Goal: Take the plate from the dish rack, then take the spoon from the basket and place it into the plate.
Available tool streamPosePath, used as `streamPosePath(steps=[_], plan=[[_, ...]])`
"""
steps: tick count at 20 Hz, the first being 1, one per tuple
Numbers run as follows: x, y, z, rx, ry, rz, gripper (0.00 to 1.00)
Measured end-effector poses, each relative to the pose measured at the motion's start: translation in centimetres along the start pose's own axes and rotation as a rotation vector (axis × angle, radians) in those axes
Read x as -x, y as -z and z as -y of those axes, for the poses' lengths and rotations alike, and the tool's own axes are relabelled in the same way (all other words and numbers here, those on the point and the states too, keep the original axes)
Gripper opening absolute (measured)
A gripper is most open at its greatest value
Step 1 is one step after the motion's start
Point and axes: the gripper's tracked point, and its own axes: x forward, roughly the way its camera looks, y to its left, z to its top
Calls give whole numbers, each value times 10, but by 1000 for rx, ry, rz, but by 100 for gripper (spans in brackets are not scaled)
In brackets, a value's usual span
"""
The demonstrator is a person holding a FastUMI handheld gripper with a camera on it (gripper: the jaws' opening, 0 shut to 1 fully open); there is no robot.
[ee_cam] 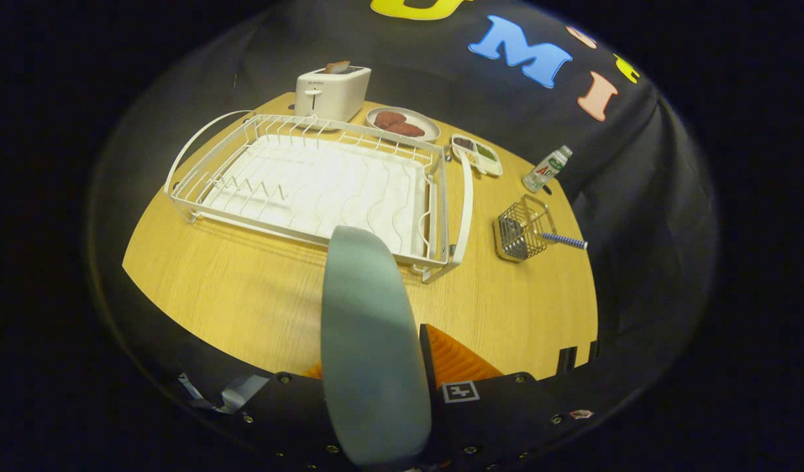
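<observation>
The wooden surface fills the middle of the frame, with the white wire dish rack lying across its upper left, empty of dishes. In the lower centre a pale blue-grey plate stands edge-on, rising from the claw; the claw looks clenched on it, though only one finger shows, on the plate's right, so the hold on the far side is a judgement. By this the plate is already out of the rack, and the step in hand is likely setting it down. To do that well, tip it flat over the bare wood below the rack, in reach of the small wire basket at right centre, and let go only once it rests. The spoon sits in that basket, its striped handle poking out to the right. A toaster and a plate of patties stand beyond the rack.
</observation>
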Motion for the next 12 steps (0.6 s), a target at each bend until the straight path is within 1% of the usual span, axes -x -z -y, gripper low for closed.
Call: streamPosePath(steps=[2,3,4,6,8,10,12], plan=[[-7,7,-1,-26,-51,-26,42],[-8,2,0,-64,-86,-3,42],[-13,0,-5,-105,-135,-3,42],[-23,5,-21,-186,-275,-25,42],[-30,3,-28,-286,-387,-32,42],[-37,5,-38,-388,-486,-51,42],[-45,4,-50,-459,-582,-70,42]])
